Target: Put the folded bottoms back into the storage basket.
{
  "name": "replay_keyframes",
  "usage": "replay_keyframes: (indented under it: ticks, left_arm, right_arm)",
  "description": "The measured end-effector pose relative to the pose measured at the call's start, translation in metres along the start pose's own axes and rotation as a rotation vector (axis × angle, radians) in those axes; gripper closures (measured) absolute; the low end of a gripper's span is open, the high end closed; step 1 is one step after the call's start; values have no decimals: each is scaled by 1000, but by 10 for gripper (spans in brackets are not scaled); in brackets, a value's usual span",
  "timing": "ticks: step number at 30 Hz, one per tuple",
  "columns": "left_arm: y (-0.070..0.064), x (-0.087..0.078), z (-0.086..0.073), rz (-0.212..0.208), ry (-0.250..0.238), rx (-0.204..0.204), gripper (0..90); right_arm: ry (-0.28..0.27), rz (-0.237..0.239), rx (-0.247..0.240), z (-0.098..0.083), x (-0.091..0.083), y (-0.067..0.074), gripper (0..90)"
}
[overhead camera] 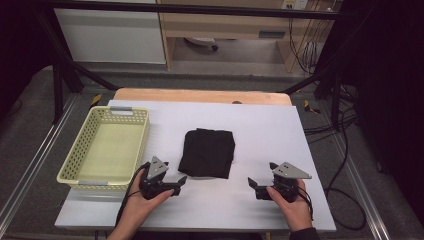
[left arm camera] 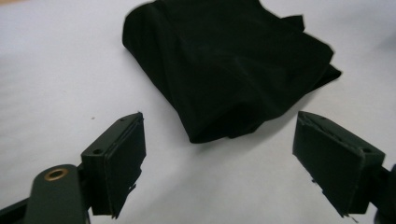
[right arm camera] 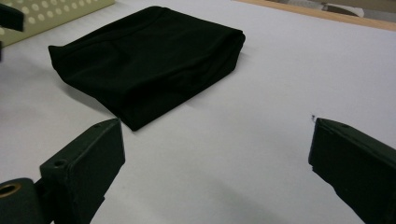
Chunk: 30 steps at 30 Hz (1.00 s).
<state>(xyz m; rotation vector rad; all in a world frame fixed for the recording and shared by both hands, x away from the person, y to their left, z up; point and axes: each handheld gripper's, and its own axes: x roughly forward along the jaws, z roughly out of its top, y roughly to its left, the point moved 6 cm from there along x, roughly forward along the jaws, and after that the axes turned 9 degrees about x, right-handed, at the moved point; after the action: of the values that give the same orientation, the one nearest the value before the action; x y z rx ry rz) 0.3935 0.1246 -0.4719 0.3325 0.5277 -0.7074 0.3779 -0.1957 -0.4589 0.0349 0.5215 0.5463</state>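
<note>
While the high view sets both hands at the near edge of the white table [overhead camera: 260, 130], the left gripper [overhead camera: 176, 184] sits just short of the near left corner of the folded black cloth [overhead camera: 207, 152], and the right gripper [overhead camera: 254, 186] lies well apart from it to the right. Both pairs of jaws stand apart with nothing between them. The left gripper view brings the cloth [left arm camera: 229, 70] close, its loose, rumpled corner lying just ahead of the jaws on bare white. The right gripper view shows the cloth [right arm camera: 149, 60] as a neat thick stack, with a strip of the perforated basket [right arm camera: 56, 11] behind it. From above, that pale yellow basket [overhead camera: 107, 186] sits left of the cloth, a clear lane between them. Bare table lies right of and beyond the cloth, up to the wooden far edge [overhead camera: 200, 95].
</note>
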Motion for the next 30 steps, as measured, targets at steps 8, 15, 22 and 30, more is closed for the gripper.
replay_keyframes:
  ticks: [8,15,22,30]
  left_arm:
    - [3,40,1,-30,72,-21,195]
    - [0,55,3,-12,129,-9,190]
    - [-6,58,9,-27,103,6,476]
    - [-5,59,10,-58,84,-24,746]
  right_arm:
    - [3,12,15,0,-1,-1,38]
    - [6,26,36,0,0,-3,37]
    - [3,40,39,3,0,2,38]
    - [9,46,26,4,0,9,38]
